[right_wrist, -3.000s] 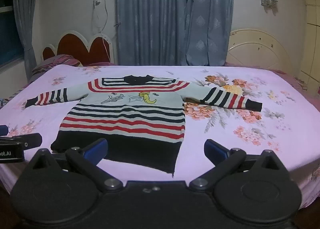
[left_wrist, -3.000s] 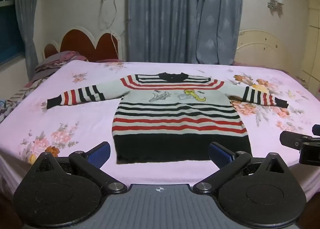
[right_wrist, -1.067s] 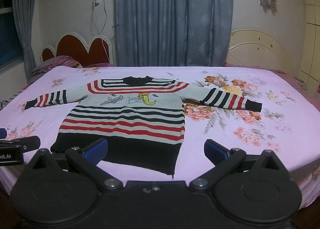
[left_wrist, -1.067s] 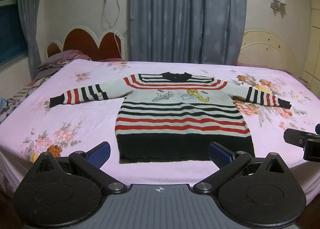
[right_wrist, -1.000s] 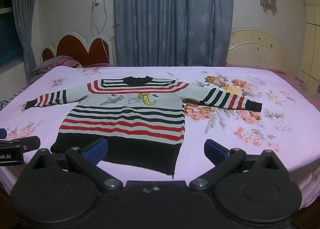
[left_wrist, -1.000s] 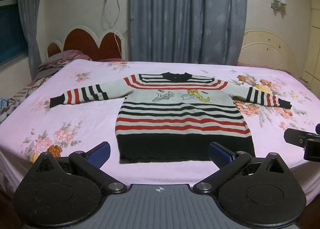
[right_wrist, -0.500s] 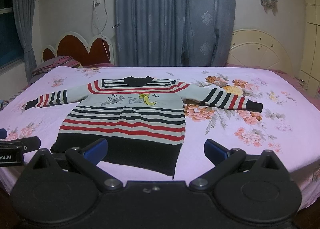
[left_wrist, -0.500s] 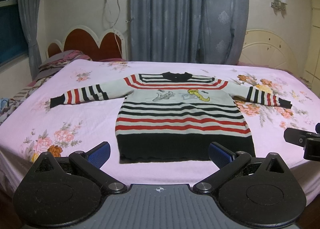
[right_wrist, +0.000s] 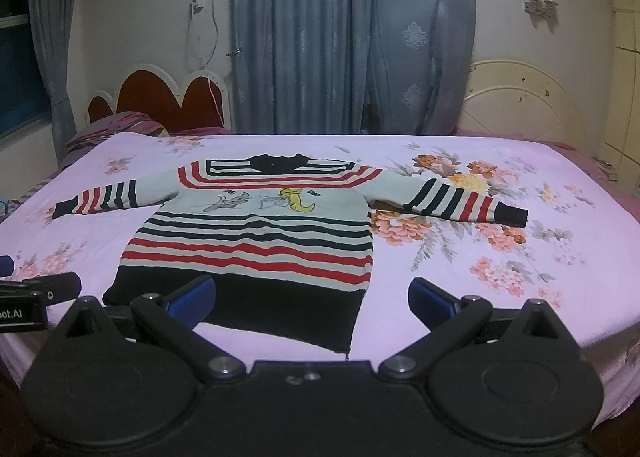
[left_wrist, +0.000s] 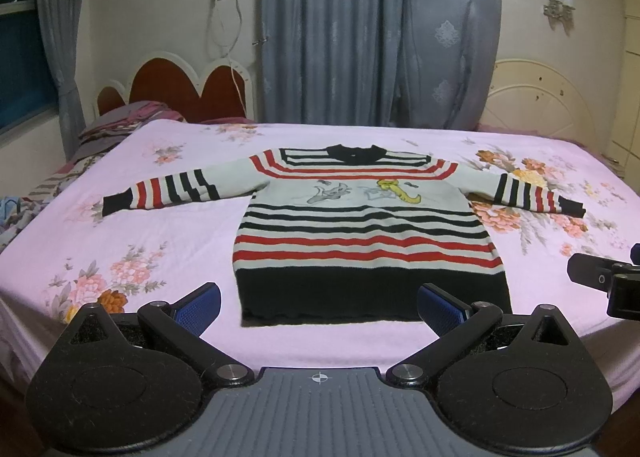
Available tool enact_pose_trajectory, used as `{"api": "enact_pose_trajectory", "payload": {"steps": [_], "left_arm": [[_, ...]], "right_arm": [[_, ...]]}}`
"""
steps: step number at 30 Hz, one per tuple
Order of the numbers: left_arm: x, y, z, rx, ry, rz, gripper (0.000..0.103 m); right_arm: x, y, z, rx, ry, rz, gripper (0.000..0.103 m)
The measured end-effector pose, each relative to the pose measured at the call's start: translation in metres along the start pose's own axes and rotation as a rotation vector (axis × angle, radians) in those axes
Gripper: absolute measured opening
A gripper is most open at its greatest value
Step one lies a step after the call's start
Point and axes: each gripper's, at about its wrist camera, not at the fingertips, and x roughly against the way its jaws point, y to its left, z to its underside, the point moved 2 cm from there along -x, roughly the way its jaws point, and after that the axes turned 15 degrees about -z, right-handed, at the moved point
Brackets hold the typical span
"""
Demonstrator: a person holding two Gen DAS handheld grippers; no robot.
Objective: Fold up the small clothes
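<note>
A small striped sweater (left_wrist: 364,225) in white, red and black lies flat and face up on the pink floral bed (left_wrist: 132,233), both sleeves spread out sideways. It also shows in the right wrist view (right_wrist: 256,233). My left gripper (left_wrist: 320,303) is open and empty, held just short of the black hem. My right gripper (right_wrist: 312,295) is open and empty, near the hem's right corner. Each gripper shows at the edge of the other's view, the right one (left_wrist: 604,283) and the left one (right_wrist: 28,297).
A red scalloped headboard (left_wrist: 176,97) and pillows (left_wrist: 120,129) stand at the far left. Grey curtains (left_wrist: 376,29) hang behind the bed. A cream headboard (left_wrist: 540,97) stands at the far right. The near bed edge (left_wrist: 320,349) runs just before the grippers.
Both views have risen and drawn back very slightly over three seconds. The sweater has not moved and both grippers stay open.
</note>
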Motion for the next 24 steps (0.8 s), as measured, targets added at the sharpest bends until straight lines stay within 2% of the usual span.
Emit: {"api": "enact_pose_trajectory", "payload": {"steps": [11,18,20,24], "left_arm": [[-0.007,0.004,-0.001,0.020,0.020,-0.009,0.103],[-0.037,0.006,-0.012,0.067,0.052,0.034,0.103],[-0.047,0.006,-0.016,0.092,0.043,0.072,0.103],[-0.066,-0.001,-0.030,0.132,-0.008,0.093,0.103]], "right_arm": [[-0.007,-0.004,-0.001,-0.011,0.003,0.007,0.102],[-0.022,-0.019,-0.007,-0.044,-0.009,0.030,0.102],[-0.029,-0.025,-0.011,-0.060,-0.016,0.050,0.102],[-0.047,-0.040,-0.018,-0.092,-0.016,0.079,0.102]]}}
